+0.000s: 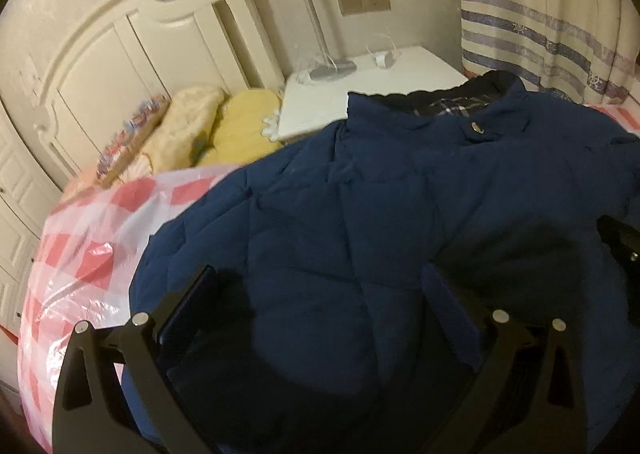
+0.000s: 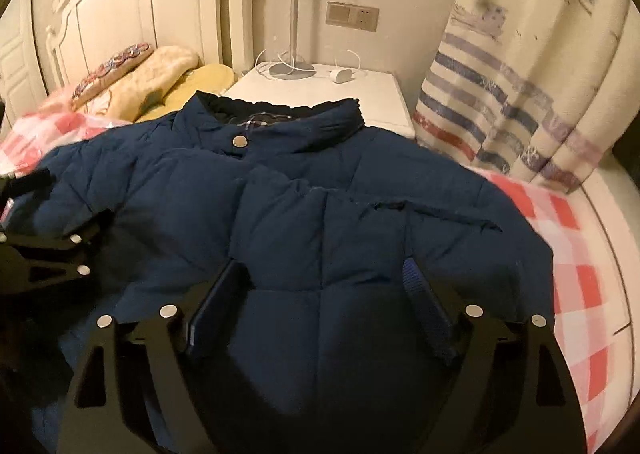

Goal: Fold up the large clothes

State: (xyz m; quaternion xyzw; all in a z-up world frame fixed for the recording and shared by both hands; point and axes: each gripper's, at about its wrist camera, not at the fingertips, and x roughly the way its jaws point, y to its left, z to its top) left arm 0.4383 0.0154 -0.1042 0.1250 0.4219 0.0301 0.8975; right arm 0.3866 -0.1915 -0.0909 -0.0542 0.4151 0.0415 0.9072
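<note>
Quilted navy jacket fills centre frame on the checked bedspread, with left gripper and right gripper both spread and empty above it, so a shallow pinch risks the slick padding slipping out mid-fold.

**Jacket fills the bed's centre; edges stay open**

Your grippers, left and right, stand wide-jawed over the jacket, nothing between them and it. You have bare checked sheet on the right, more beside the left sleeve. Pillows, nightstand and curtain hem the far side.
</note>
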